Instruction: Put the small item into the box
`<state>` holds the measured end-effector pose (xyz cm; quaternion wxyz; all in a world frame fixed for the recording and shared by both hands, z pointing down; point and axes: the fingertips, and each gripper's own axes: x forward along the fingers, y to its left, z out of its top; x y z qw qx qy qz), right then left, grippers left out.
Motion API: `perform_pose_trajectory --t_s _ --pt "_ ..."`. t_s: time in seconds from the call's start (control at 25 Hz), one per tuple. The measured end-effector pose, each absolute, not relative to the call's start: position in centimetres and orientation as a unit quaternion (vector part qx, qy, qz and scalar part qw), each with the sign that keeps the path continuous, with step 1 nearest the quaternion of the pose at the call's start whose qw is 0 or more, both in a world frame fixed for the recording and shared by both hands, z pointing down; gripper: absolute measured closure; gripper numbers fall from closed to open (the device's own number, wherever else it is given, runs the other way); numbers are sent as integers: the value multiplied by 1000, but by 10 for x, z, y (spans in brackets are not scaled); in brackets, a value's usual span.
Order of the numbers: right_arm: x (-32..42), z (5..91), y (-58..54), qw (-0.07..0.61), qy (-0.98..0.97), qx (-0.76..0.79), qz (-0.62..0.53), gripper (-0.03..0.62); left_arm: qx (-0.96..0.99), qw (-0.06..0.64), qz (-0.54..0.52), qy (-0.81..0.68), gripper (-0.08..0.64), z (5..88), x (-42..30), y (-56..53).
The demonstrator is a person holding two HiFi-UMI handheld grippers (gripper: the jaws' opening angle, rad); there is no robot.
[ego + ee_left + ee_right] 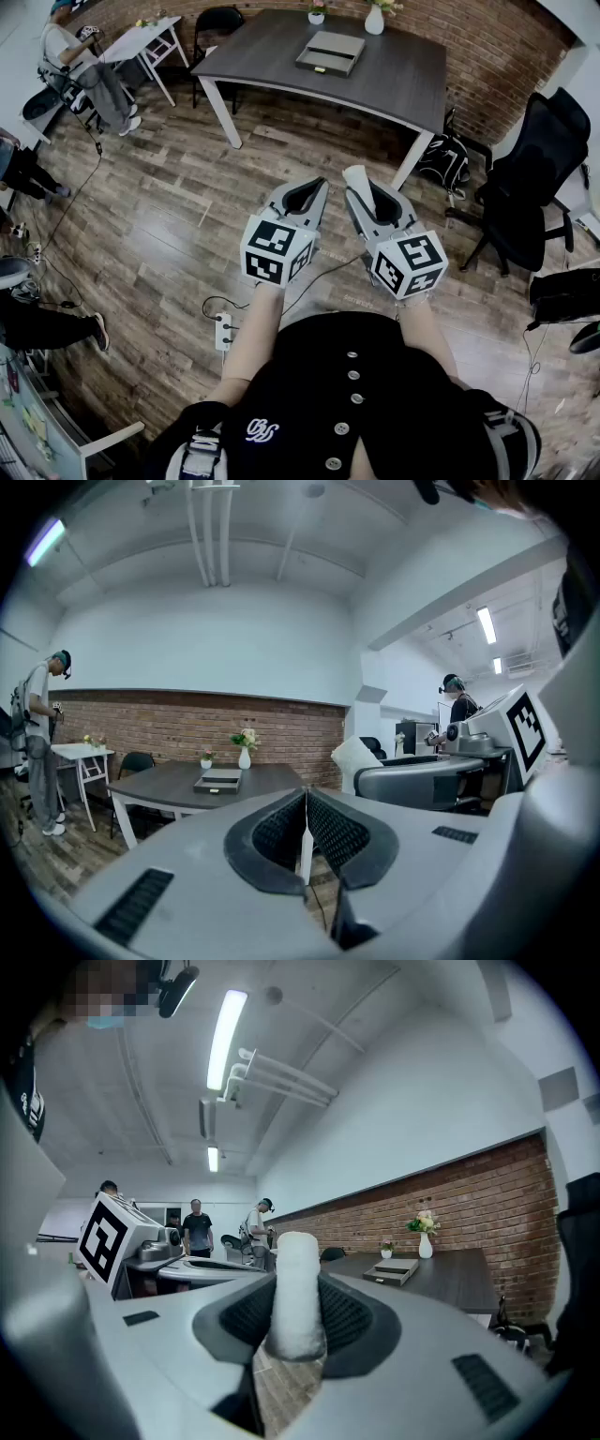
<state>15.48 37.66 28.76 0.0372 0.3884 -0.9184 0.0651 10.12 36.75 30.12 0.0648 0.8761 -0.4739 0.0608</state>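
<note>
A small white cylinder-shaped item [297, 1288] stands upright between the jaws of my right gripper [296, 1321], which is shut on it; the same white item [359, 181] pokes out past the right gripper [367, 199] in the head view. My left gripper [305, 197] is held beside it, shut with its pads [281, 829] pressed together and nothing between them. The grey box [331, 52] lies on the dark table [394, 80] well ahead of both grippers. That box [393, 1270] also shows in the right gripper view, and the box [219, 782] in the left gripper view.
A white vase [374, 18] and a small flower pot [317, 14] stand at the table's far edge. A black office chair [532, 183] and a bag [444, 159] sit right of the table. A power strip [224, 332] and cables lie on the wooden floor. People stand at left.
</note>
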Motion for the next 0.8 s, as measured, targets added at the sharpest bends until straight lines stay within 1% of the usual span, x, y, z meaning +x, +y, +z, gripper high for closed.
perform_pose_trajectory --t_s 0.48,0.68,0.8 --pt "149 301 362 55 -915 395 68 460 877 84 63 -469 543 318 95 355" --pt "144 302 358 37 -918 384 91 460 886 77 34 -456 543 311 93 355" --pt "135 305 354 42 -919 382 87 460 890 78 30 -447 543 313 88 354"
